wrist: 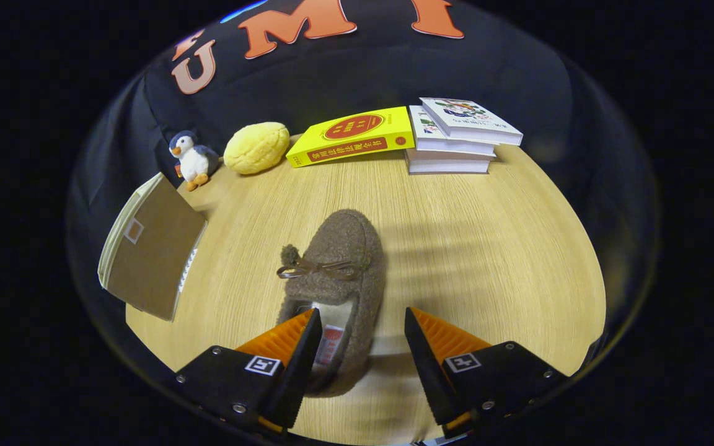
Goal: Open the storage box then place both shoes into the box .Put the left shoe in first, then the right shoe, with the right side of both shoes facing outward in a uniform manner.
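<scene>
A brown fuzzy slipper (339,272) with a small bow and pompom lies on the wooden table (487,248), toe pointing away from me. Its heel end sits between my fingers, closer to the left one, whose tip overlaps the shoe's opening. My gripper (363,322) is open, with a wide gap and neither finger pressing on the shoe. To the left stands a brown storage box (152,251) with a pale rim, its flat brown face turned toward the slipper.
Along the table's back edge sit a small penguin plush (193,158), a yellow bun-shaped plush (256,147), a yellow book (354,136) leaning on a stack of white books (456,136). Bare tabletop lies to the right of the slipper.
</scene>
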Available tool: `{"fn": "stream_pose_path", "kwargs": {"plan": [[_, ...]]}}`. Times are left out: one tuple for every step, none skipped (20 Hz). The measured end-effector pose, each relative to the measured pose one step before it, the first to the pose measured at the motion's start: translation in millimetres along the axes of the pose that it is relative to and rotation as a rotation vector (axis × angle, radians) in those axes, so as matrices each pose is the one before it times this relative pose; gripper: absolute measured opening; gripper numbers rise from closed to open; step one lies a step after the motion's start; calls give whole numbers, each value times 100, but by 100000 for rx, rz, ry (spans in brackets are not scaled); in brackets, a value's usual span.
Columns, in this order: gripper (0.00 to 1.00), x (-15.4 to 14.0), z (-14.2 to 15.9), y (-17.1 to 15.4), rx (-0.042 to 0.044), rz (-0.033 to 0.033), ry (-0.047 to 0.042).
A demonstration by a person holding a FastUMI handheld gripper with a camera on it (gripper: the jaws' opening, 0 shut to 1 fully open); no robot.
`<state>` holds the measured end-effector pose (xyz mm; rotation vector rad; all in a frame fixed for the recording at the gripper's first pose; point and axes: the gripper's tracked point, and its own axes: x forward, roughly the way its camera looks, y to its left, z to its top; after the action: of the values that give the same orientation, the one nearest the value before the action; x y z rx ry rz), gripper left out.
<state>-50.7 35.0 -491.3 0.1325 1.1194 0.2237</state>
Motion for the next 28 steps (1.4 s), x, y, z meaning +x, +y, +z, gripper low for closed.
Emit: {"fn": "stream_pose_path", "kwargs": {"plan": [[76, 821, 320, -205, -1144, -693, -659], [74, 811, 172, -8, -931, -584, -9], [66, 665, -66, 54, -161, -61, 889], [59, 682, 53, -11, 353, -654, 743], [51, 559, -91, -157, 115, -1136, 982], [45, 333, 68, 232, 1308, 42, 383], [36, 79, 67, 214, 1803, -297, 219], [31, 79, 232, -148, 826, -1704, -445], [23, -10, 222, -312, 246, -2189, -296], [19, -219, 48, -236, 934, -1844, 502], [9, -450, -2, 334, 2069, 587, 1363], [7, -688, 252, 680, 2972, 1525, 630], [5, -943, 440, 885, 2276, 1899, -343], [5, -1018, 620, 800, 1257, 844, -912], [5, -1030, 813, 985, -464, 363, -1299], [5, -1171, 734, 1062, -1262, -60, -1001], [5, -1099, 992, 1308, -1408, 62, -1172], [4, -1050, 886, 1471, -1030, 692, -1052], [5, -952, 1051, 1791, -334, 1544, -1163], [4, -942, 905, 2070, 533, 2186, -864], [4, -701, 735, 2044, 590, 2146, -312], [5, -474, 637, 1920, 194, 1719, -540], [5, -294, 611, 1881, -758, 1365, -397], [5, -222, 417, 1764, -833, 926, -391], [5, -118, 375, 1920, -1178, 1257, -27], [5, -57, 315, 1863, -950, 1742, -450], [5, 197, 362, 2021, -1666, 1990, -665], [5, 238, -14, 1944, -1810, 1686, -12]]}}
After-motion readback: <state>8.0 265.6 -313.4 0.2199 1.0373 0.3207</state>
